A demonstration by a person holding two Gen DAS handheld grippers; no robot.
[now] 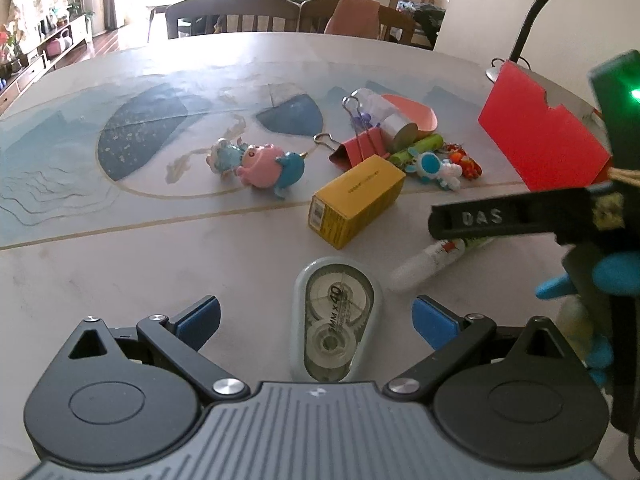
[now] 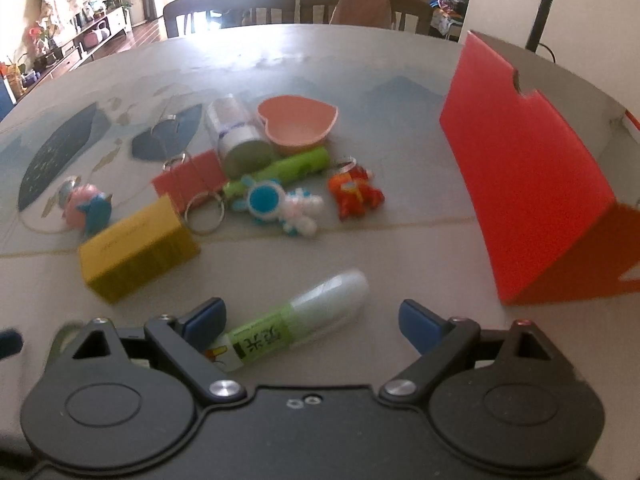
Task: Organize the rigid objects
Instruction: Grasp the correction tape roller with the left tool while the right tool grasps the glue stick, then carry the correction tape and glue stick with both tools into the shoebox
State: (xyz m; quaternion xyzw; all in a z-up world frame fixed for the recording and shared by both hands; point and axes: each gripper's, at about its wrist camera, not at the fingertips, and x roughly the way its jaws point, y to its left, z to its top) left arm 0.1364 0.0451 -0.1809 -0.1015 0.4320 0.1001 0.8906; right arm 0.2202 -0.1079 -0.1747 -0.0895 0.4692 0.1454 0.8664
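My left gripper (image 1: 316,318) is open, its fingers on either side of a grey correction tape dispenser (image 1: 338,320) lying on the table. My right gripper (image 2: 312,320) is open over a white and green glue tube (image 2: 304,320) that lies between its fingers; the tube also shows in the left wrist view (image 1: 432,264). A yellow box (image 1: 356,200) (image 2: 136,244), a red binder clip (image 1: 360,148) (image 2: 188,182), a silver can (image 2: 236,136), a pink heart dish (image 2: 298,124), a green tube (image 2: 288,168) and small toy figures (image 1: 256,162) (image 2: 280,204) lie beyond.
A red open box (image 2: 528,176) (image 1: 540,136) stands at the right. A black desk lamp (image 1: 532,12) rises behind it. The right gripper's body (image 1: 560,220) fills the right edge of the left view. Chairs (image 1: 232,16) stand at the table's far side.
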